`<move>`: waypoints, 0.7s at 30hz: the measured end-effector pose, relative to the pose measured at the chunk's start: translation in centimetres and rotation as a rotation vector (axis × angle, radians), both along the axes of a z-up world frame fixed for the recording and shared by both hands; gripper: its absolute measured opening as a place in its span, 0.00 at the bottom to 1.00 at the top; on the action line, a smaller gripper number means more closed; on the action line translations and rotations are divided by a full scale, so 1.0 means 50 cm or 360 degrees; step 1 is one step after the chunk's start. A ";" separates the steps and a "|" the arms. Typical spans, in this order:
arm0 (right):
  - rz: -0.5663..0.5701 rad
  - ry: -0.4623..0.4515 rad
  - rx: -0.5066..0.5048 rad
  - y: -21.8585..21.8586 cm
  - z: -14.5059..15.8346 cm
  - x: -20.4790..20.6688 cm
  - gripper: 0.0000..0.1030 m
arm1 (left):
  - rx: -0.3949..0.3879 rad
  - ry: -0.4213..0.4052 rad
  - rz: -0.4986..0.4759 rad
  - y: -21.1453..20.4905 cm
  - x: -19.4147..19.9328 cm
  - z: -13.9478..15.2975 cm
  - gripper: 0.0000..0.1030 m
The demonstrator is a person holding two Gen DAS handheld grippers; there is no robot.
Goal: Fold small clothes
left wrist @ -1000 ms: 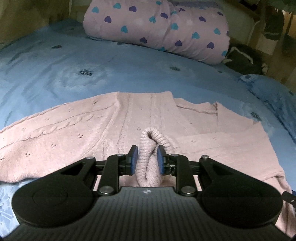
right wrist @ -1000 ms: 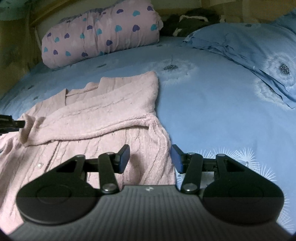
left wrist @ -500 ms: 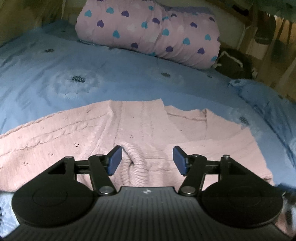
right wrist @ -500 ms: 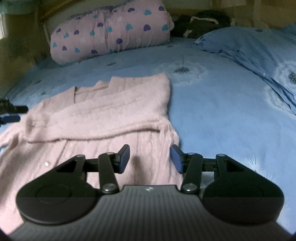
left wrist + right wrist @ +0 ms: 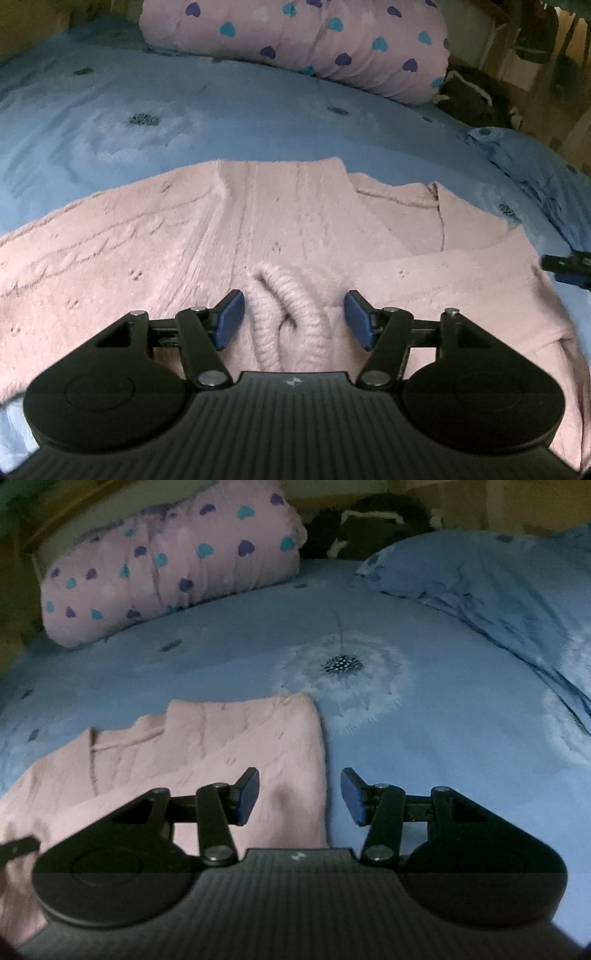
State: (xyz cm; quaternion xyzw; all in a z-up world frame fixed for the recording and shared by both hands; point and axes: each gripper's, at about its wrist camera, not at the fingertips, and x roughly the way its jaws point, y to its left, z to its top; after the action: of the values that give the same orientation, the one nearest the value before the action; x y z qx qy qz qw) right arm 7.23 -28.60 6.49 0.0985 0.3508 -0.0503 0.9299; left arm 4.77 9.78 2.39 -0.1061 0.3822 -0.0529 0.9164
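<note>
1. The left gripper [image 5: 291, 319] has just opened its jaws wide; the ribbed sleeve cuff [image 5: 286, 321] lies loose between the pads, untouched.
2. The right gripper [image 5: 299, 797] has jaws partly open and empty, astride the right edge of the pink knit cardigan [image 5: 236, 746].
3. The cardigan lies flat on the blue bedsheet [image 5: 424, 738], right sleeve folded across the body, left sleeve spread out to the left.
4. Risk: the bunched cuff may spring back or drag if a pad snags the knit on withdrawal.
5. Open sheet lies right and far; the heart-print pillow [image 5: 314, 44] sits well beyond.
</note>
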 end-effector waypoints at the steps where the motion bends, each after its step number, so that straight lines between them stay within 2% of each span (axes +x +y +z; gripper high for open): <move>1: -0.0004 0.0021 -0.0005 -0.001 -0.006 0.018 0.49 | -0.0001 -0.0001 0.0000 -0.001 0.002 0.000 0.64; 6: -0.0042 0.0105 0.0001 -0.010 -0.045 0.102 0.49 | 0.0090 -0.0029 -0.0038 -0.018 0.004 -0.002 0.58; 12: -0.0083 0.0079 0.0087 -0.002 -0.067 0.120 0.52 | 0.0185 -0.0067 -0.0070 -0.041 0.010 -0.007 0.56; 15: -0.0096 0.0047 0.0071 0.007 -0.069 0.115 0.52 | 0.0191 -0.0074 -0.0022 -0.047 0.016 -0.003 0.49; 17: -0.0086 0.0026 0.0091 0.006 -0.070 0.113 0.50 | 0.0196 -0.0093 -0.0005 -0.052 0.017 0.003 0.31; 18: -0.0069 0.0016 0.0105 0.006 -0.070 0.113 0.48 | 0.0207 -0.0113 0.0000 -0.055 0.017 0.008 0.28; 19: -0.0038 -0.0001 0.0117 0.006 -0.069 0.111 0.26 | 0.0229 -0.0144 0.0007 -0.059 0.016 0.015 0.26; 20: -0.0016 -0.0016 0.0100 0.009 -0.065 0.109 0.15 | 0.0268 -0.0193 0.0021 -0.063 0.013 0.022 0.26; 21: -0.0009 -0.0043 0.0054 0.013 -0.059 0.107 0.14 | 0.0321 -0.0253 0.0038 -0.066 0.012 0.029 0.26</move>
State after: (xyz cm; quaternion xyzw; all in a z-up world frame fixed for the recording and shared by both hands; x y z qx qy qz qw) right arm 12.59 -27.95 3.56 0.1160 0.3386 -0.0457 0.9326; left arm 5.35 6.49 3.82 -0.0135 0.3105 -0.0115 0.9504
